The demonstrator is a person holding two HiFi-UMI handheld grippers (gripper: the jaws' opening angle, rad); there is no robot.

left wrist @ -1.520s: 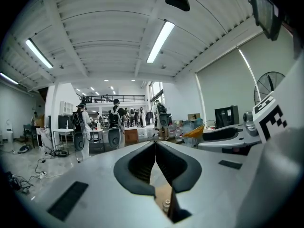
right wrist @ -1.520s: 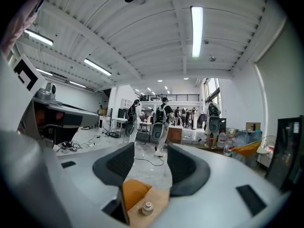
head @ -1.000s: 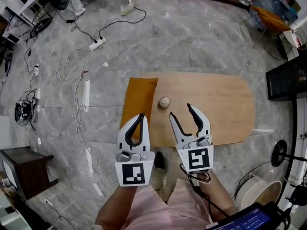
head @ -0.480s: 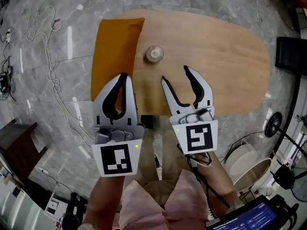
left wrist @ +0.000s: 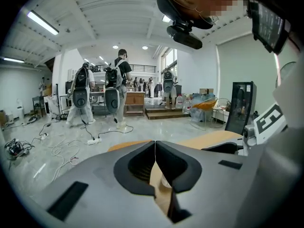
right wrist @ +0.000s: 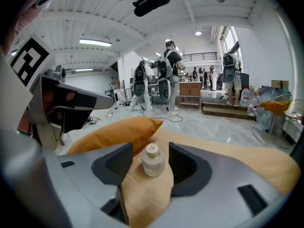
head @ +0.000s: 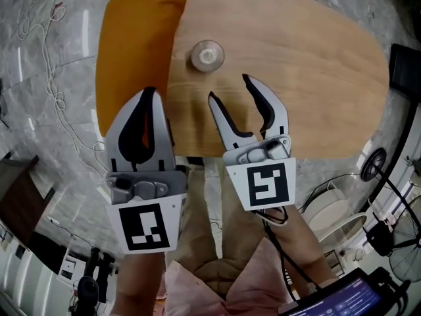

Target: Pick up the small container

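Container (head: 207, 55) just beyond right gripper (head: 229, 87), apparently untouched | its jaws wide apart | left gripper (head: 148, 92) pinched together, empty

Bare table (head: 316, 64) between the spread right gripper (head: 229, 87) and the small container (head: 207, 55), orange cushion (head: 135, 45) close on its left, free room to its right

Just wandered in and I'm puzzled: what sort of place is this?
Probably an open lab or workshop: cables strewn over the floor, people wearing backpack rigs, and a wooden table with a small container.
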